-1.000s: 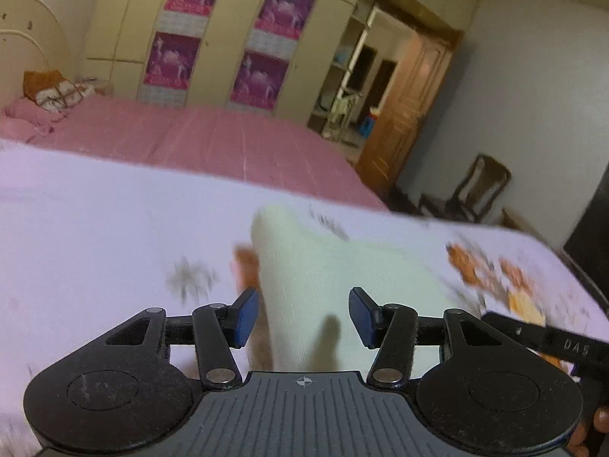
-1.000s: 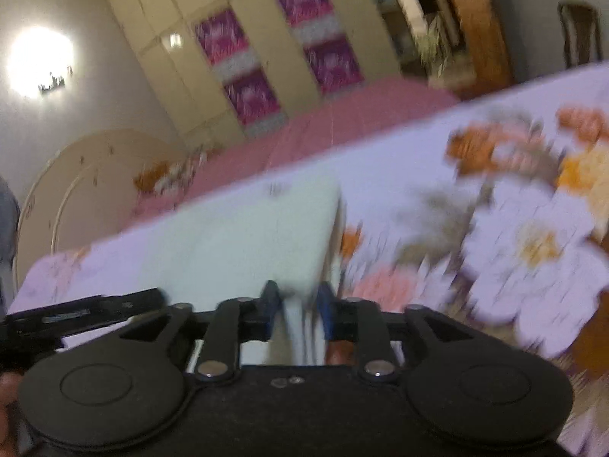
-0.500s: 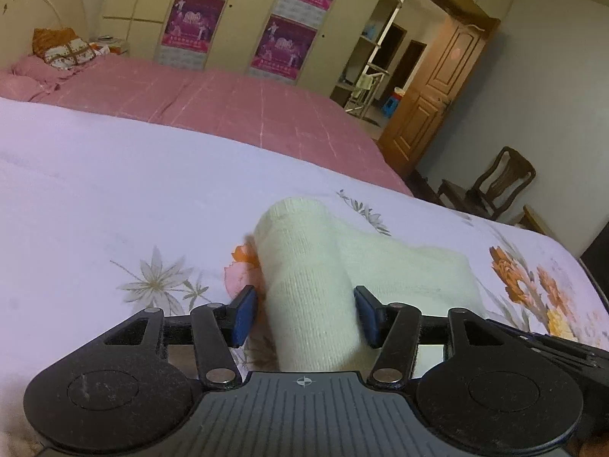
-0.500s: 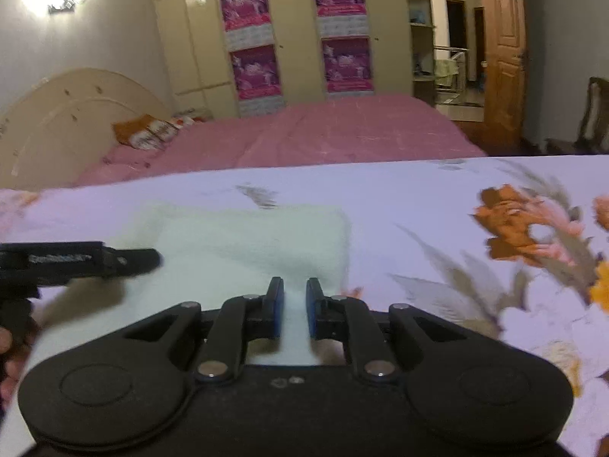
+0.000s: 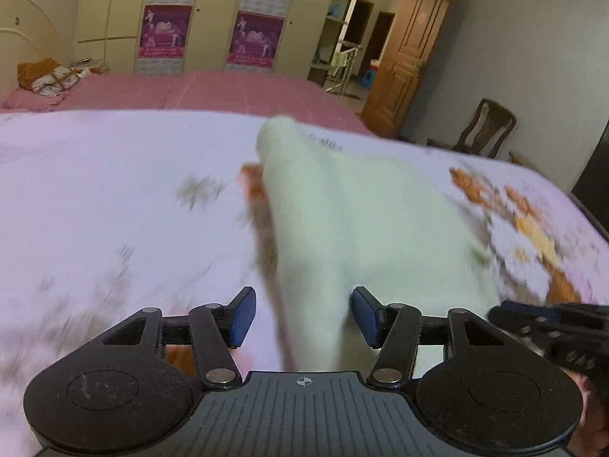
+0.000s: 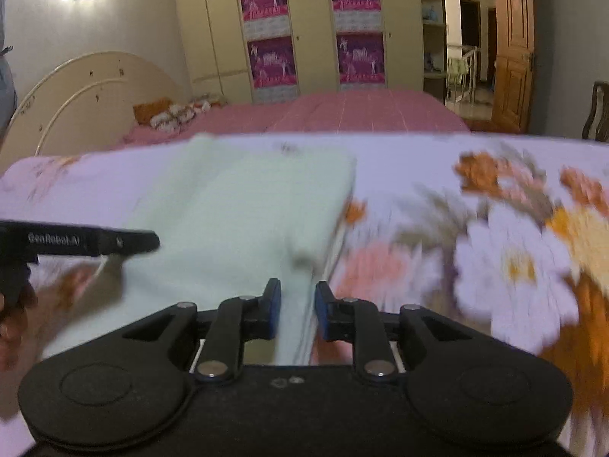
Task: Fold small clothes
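A pale cream knitted garment (image 5: 361, 228) lies folded on the floral bedsheet (image 5: 114, 198); it also shows in the right wrist view (image 6: 243, 209). My left gripper (image 5: 302, 318) is open, its blue pads either side of the garment's near left edge without pinching it. My right gripper (image 6: 297, 312) has a narrow gap between its pads, with the garment's near right edge lying between them; whether it grips is unclear. The left gripper's body (image 6: 76, 242) shows at the left of the right wrist view. Both views are motion-blurred.
A pink bed (image 5: 213, 89) lies beyond, with pillows (image 5: 45, 76) and a round headboard (image 6: 87, 91). Wardrobes with purple posters (image 6: 312, 26) line the far wall. A wooden door (image 5: 407, 61) and a chair (image 5: 487, 127) stand at the right.
My left gripper has drawn back from the garment and stays open. My right gripper's jaws have opened slightly. The garment's raised fold has settled lower.
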The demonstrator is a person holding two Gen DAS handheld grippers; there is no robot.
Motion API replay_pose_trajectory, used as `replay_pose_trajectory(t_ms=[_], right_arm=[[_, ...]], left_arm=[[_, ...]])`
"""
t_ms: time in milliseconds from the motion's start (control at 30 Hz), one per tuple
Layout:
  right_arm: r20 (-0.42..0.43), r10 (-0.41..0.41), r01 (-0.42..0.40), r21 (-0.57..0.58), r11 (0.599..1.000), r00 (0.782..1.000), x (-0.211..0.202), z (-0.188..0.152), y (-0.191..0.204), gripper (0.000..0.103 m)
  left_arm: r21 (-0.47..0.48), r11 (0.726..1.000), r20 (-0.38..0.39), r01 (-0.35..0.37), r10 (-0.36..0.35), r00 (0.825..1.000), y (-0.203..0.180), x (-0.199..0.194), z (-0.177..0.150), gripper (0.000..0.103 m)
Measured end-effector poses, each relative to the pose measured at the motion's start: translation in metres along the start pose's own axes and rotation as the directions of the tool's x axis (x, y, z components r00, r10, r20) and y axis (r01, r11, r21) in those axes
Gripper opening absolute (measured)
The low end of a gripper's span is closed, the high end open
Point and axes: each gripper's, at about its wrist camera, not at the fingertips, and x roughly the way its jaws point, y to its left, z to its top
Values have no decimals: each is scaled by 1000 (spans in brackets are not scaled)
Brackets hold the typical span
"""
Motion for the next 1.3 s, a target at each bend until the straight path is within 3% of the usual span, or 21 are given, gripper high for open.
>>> replay_pose_trajectory(t_ms=[167, 400, 500, 600, 733, 967, 1033, 1167, 1300], right_arm=[[-6, 37, -36, 110, 993, 999, -36, -23, -6, 22], [-46, 43, -39, 97, 995, 998, -41, -42, -1, 19], [-47, 32, -26, 113, 993, 998, -47, -41, -4, 25], [8, 42, -43, 141, 989, 999, -58, -35, -4, 27], [-75, 33, -23, 135, 991, 997, -35, -37, 0, 27], [-56, 26, -19, 131, 991, 998, -46, -32, 4, 34], [-113, 14, 0, 122, 992, 993, -36, -37, 5, 37], [-121, -5, 17, 96, 995, 993, -35, -36, 10, 39], [-74, 30, -17, 168, 986, 997, -46, -31, 0, 41]], left_arm=[[-48, 998, -16, 43, -44, 999, 4, -29, -28, 56], [40, 999, -22, -5, 6, 1000, -4, -45, -49, 56], [33, 999, -6, 5, -5, 1000, -5, -58, -45, 56], [31, 1000, -21, 3, -3, 1000, -8, -57, -42, 56], [35, 999, -58, -23, 25, 998, -7, -47, -45, 60], [40, 998, -63, -37, 40, 997, -9, -51, -44, 66], [31, 999, -60, -44, 46, 997, -9, -49, -45, 68], [24, 999, -66, -41, 42, 997, -8, -50, -42, 68], [2, 1000, -20, -12, 12, 1000, -1, -58, -33, 68]])
